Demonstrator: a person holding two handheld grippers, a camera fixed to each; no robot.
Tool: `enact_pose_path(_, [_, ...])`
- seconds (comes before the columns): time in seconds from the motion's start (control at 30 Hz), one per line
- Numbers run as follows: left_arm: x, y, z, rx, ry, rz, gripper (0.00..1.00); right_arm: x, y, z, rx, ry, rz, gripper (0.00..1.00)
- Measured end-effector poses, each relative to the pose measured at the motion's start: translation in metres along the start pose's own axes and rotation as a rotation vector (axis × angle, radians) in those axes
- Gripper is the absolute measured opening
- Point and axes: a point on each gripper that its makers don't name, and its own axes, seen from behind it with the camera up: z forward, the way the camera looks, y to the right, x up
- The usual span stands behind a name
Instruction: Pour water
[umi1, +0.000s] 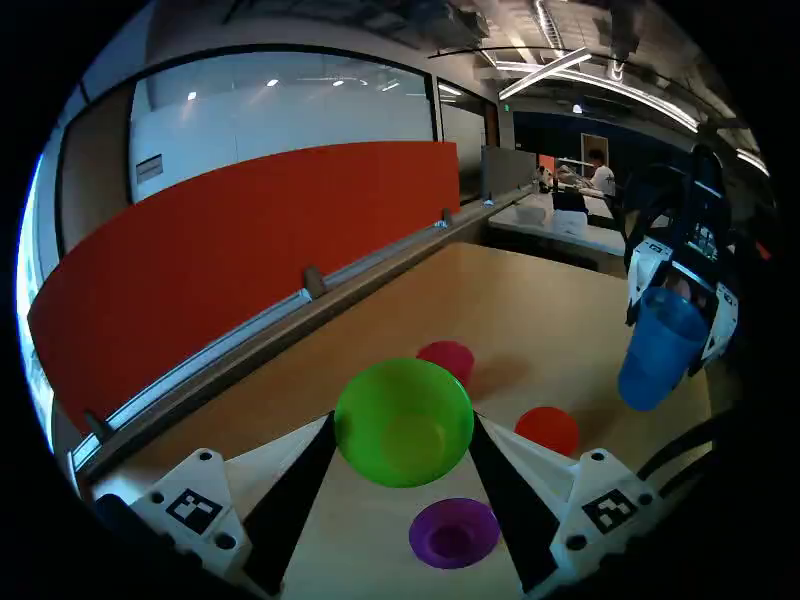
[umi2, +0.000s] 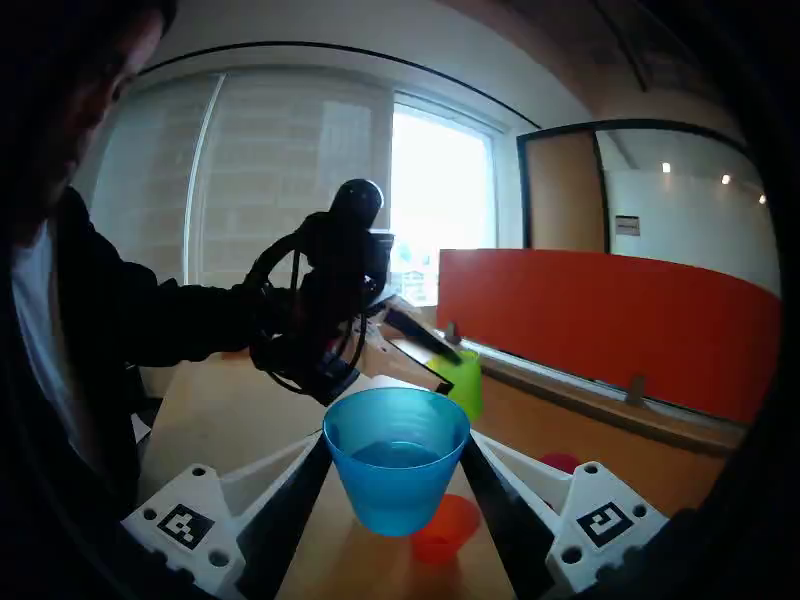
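worktop (umi1: 560, 300) – pale wood, long, backed by an orange partition (umi1: 250, 240) with a grey rail at its foot. person – dark sleeve (umi2: 150, 310) reaching across in the right gripper view, carrying the left gripper (umi1: 403, 428); its jaws are clamped on the green cup (umi1: 403, 422), one finger pressing each side. right gripper (umi2: 396, 450) – jaws likewise closed around the blue cup (umi2: 396, 480), gripped at mid-wall, held up off the worktop. blue cup – the source vessel: upright, mouth up, long axis close to vertical, water inside lying level at roughly half height, none at the rim. green cup – the likely receiver: also held in the air, near the blue cup but apart from it; in the left gripper view its mouth faces back toward the camera, so its long axis runs roughly along the fingers, while in the right gripper view it looks closer to upright with a slight lean; it appears empty, though the tinted wall makes that uncertain. small cups, loose on the worktop below – purple (umi1: 454, 532) nearest, red (umi1: 547, 430) to one side, magenta (umi1: 446, 358) beyond the green cup; all mouth up, apart from one another. progress, as a judgement – both vessels are picked up and brought near, but pouring has not begun; what remains is to bring the blue rim over the green mouth, tip the blue cup off vertical, and set things down.
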Motion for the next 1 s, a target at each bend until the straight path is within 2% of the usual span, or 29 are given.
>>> enact_pose_path(0.27, [0.019, 0.002, -0.027, 0.025, 0.078, -0.025, 0.9, 0.007, -0.002, 0.003, -0.001, 0.001, -0.005, 0.9])
enact_pose_path(0.67, [0.028, 0.01, -0.06, 0.042, 0.179, -0.046, 0.9, 0.016, -0.01, 0.009, 0.002, -0.002, -0.017, 0.9])
enact_pose_path(0.87, [0.036, 0.017, -0.075, 0.037, 0.244, -0.077, 0.9, 0.02, -0.015, 0.012, 0.01, 0.0, -0.023, 0.9])
enact_pose_path(1.0, [0.044, 0.016, -0.086, 0.049, 0.301, -0.11, 0.9, 0.023, -0.018, 0.014, 0.014, -0.001, -0.026, 0.9])
